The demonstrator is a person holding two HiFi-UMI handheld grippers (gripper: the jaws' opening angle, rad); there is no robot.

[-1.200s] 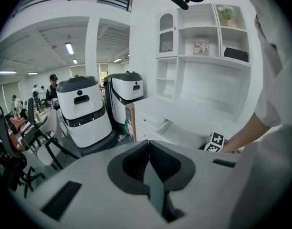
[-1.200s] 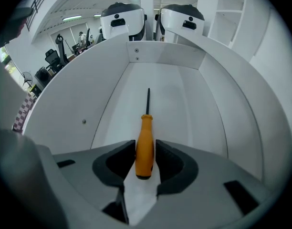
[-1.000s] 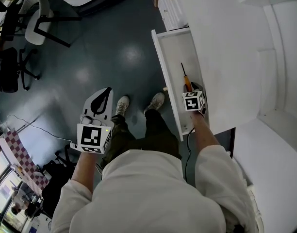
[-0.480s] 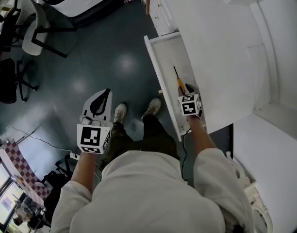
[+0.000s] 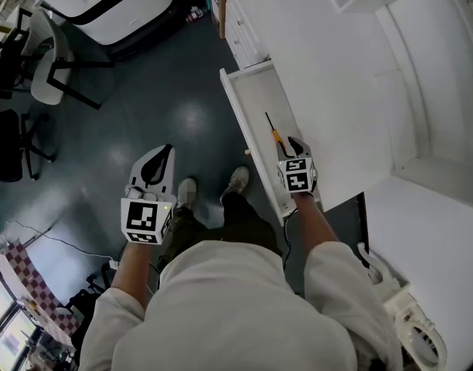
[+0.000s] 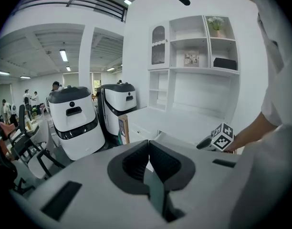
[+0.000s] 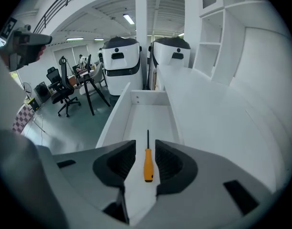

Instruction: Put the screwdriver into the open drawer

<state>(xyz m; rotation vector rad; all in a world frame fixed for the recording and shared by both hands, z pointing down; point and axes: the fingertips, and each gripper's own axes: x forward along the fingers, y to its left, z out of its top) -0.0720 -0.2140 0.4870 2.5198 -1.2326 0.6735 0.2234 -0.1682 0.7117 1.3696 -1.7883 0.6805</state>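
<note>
Your right claw (image 5: 292,147), spread though just narrowing, hovered mid-frame above the screwdriver (image 5: 273,132) lying clear of the side walls of the drawer (image 5: 248,103); your left claw (image 5: 164,153), pressed together, hung over open floor (image 5: 97,141).

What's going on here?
A person holds a gripper in each hand. The orange-handled screwdriver lies flat in the open white drawer, ungripped. The right gripper hovers over its handle, jaws apart though they have just closed slightly; nothing is pinched between them. The left gripper is shut, empty, held out over the floor.
</note>
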